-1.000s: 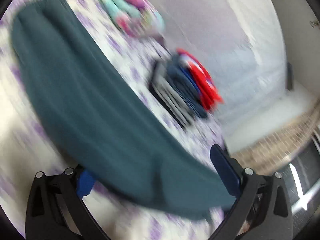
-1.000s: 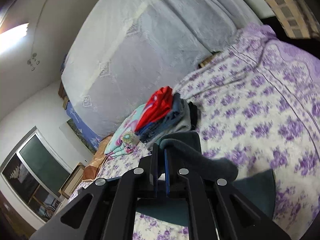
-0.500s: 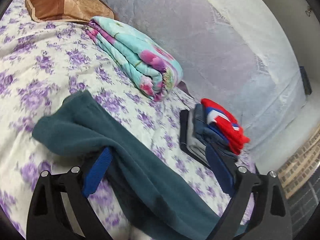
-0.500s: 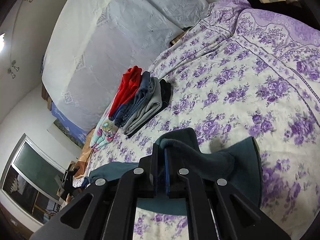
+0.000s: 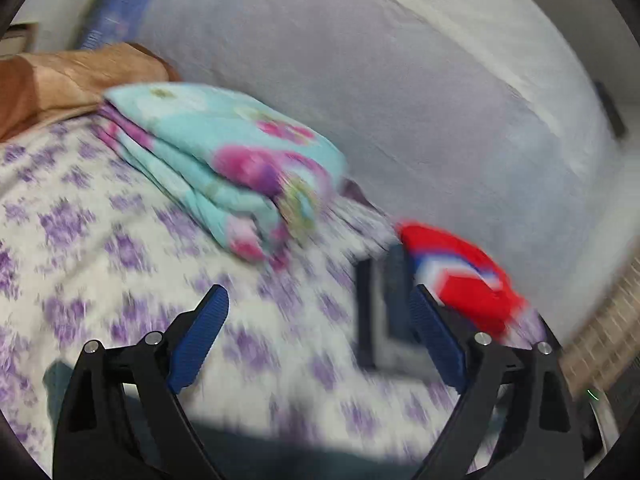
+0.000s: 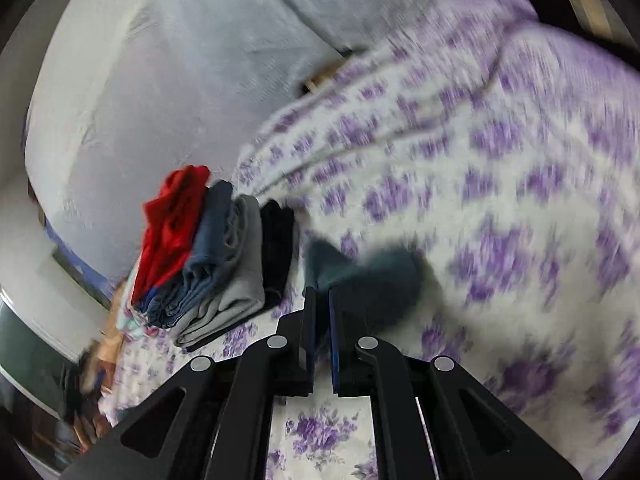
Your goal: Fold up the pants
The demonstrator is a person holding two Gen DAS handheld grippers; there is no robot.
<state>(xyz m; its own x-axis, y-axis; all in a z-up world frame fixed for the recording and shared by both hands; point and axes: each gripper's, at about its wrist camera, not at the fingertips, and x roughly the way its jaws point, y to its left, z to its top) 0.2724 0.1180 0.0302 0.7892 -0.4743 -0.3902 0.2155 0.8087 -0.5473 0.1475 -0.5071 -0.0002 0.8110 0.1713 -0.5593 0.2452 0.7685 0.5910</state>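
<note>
Purple-flowered bedding (image 5: 80,240) fills the left wrist view, with a folded turquoise blanket (image 5: 224,160) and a blurred stack of folded clothes (image 5: 452,280) against the pale wall. The left gripper (image 5: 316,340) has its fingers (image 5: 200,344) spread wide with nothing between them; the teal pants (image 5: 256,452) show only as a dark strip at the bottom edge, below the fingers (blur hides more). From the right wrist, the same bed (image 6: 500,200) and the stack (image 6: 216,256) appear, and the right gripper (image 6: 322,320) has its fingers nearly together, pinching a bunched fold of the pants (image 6: 360,276) that bulges just beyond the tips. This looks like carrying one end over for a fold; next, the free gripper probably needs to steady or grasp the cloth.
</note>
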